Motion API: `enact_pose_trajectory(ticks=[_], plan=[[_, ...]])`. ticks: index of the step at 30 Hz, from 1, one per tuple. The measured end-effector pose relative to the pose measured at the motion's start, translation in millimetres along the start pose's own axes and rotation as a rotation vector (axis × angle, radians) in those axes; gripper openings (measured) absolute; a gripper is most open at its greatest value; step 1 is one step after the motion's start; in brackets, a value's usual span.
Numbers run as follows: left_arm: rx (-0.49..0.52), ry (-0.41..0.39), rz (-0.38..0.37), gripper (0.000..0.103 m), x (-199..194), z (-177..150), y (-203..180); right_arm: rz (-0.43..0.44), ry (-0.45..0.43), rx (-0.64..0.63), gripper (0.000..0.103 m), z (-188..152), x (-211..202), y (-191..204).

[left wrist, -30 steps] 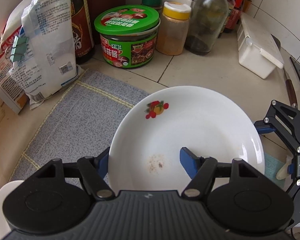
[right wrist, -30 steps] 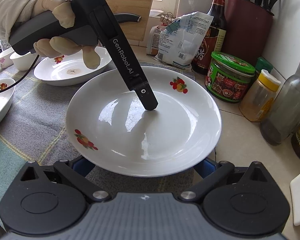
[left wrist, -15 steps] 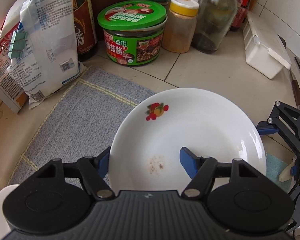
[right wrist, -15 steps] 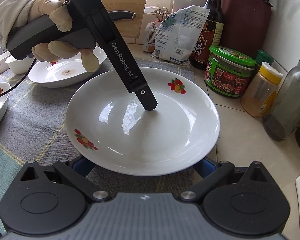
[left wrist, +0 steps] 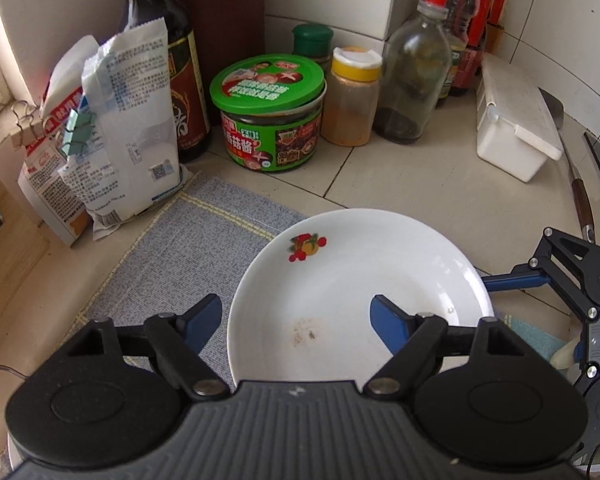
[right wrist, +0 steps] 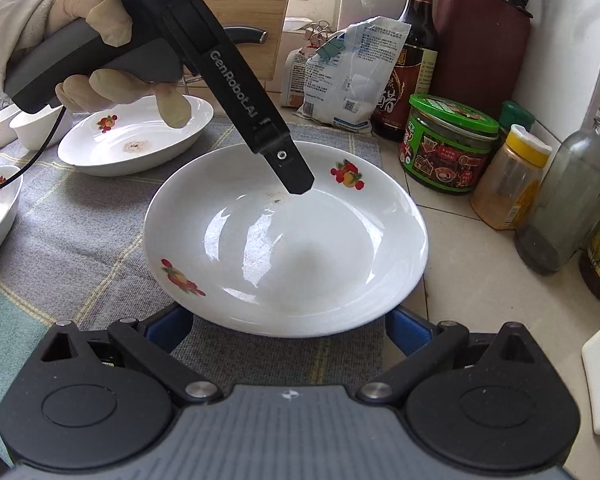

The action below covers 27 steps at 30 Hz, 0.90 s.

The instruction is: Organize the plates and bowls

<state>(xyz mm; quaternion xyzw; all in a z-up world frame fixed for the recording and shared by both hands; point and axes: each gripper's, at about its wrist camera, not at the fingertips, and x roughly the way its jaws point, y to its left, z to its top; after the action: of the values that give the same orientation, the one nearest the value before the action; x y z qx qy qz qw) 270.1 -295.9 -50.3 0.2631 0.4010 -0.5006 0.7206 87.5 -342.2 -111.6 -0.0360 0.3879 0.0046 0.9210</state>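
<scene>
2 claws flank 1 white plate (left wrist: 360, 280) lying on the grey mat (left wrist: 188, 248) on the worktop. Your left claw (left wrist: 296, 316) has just been opening, pads off the near-left rim. Your right claw (right wrist: 288, 326) is spread under the plate's near edge.

far side: soy sauce bottle (right wrist: 414, 46), green-lidded jar (right wrist: 448, 146), yellow-capped spice jar (right wrist: 508, 178) and glass bottle (right wrist: 564, 200) stand crowded along the wall
far left: a second plate (right wrist: 136, 138) and clipped bags (right wrist: 352, 76) block the mat (right wrist: 72, 236)
right: bare counter tiles (left wrist: 440, 188) between plate (right wrist: 284, 240) and white box (left wrist: 512, 128)
</scene>
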Motion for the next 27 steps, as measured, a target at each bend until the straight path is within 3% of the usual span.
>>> enact_pose_trajectory(ticks=[6, 13, 21, 27], plan=[[-0.02, -0.118, 0.061, 0.09, -56, -17, -24, -0.093, 0.013, 0.021, 0.103, -6, -25, 12], [-0.077, -0.23, 0.142, 0.091, -110, -58, -67, -0.146, -0.026, 0.07, 0.103, -15, -65, 29], [-0.232, -0.297, 0.223, 0.091, -152, -131, -117, -0.103, -0.05, 0.071, 0.103, -33, -99, 51], [-0.336, -0.322, 0.351, 0.091, -174, -184, -150, -0.047, -0.054, 0.032, 0.103, -48, -114, 70]])
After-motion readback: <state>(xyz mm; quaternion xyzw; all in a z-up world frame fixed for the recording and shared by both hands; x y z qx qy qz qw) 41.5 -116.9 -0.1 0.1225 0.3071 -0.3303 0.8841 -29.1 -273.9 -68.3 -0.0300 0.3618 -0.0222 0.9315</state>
